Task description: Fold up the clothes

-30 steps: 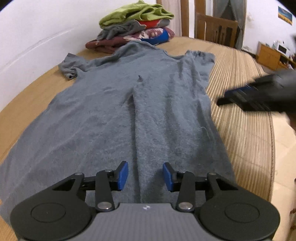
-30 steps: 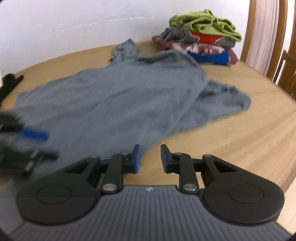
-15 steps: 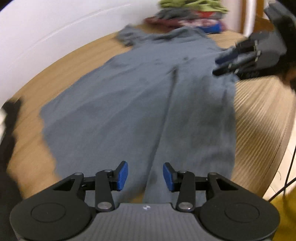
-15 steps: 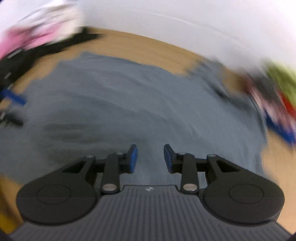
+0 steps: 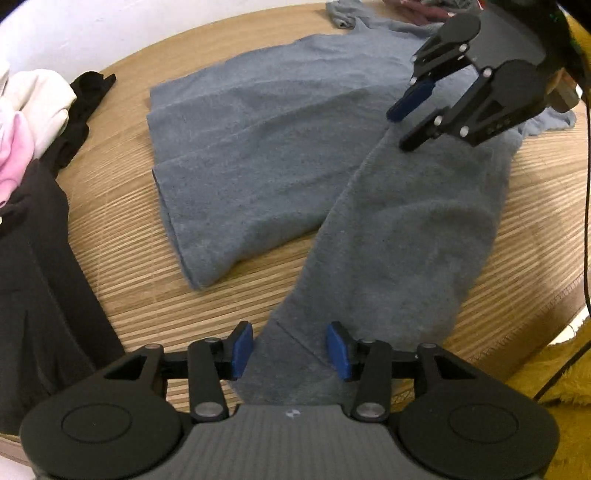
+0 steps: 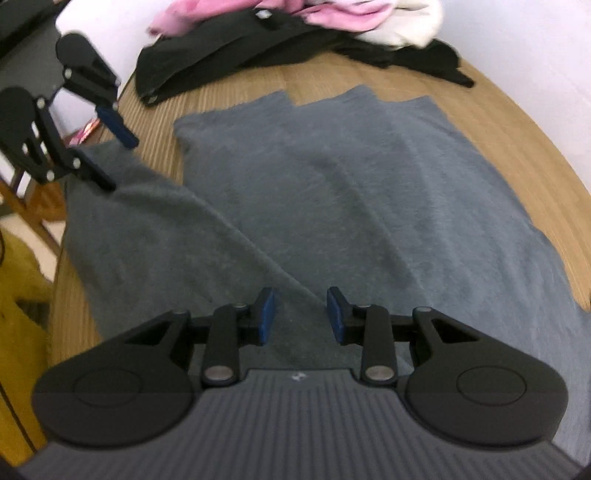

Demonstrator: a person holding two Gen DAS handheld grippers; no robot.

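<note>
A grey t-shirt (image 5: 266, 147) lies on the round wooden table (image 5: 122, 236), one long side folded over as a diagonal flap (image 5: 406, 236). My left gripper (image 5: 290, 350) hangs over the flap's hem end; its jaws are opening, the cloth lies under and between them, and the pads do not press it. My right gripper (image 5: 399, 129) stands open above the flap's far end near the sleeve. In the right wrist view my right gripper (image 6: 301, 317) straddles the fold's edge on the t-shirt (image 6: 369, 184), with my left gripper (image 6: 120, 164) at the far left.
A heap of black, white and pink clothes (image 5: 33, 122) lies at the table's left edge, also seen as a clothes heap (image 6: 295, 33) beyond the shirt. Yellow fabric (image 5: 554, 387) and a black cable (image 5: 587, 221) hang off the table's right rim.
Both grippers swung and rolled to opposite ends of the folded flap. The right gripper moved from beside the shirt to over it, and its jaws stand a little wider.
</note>
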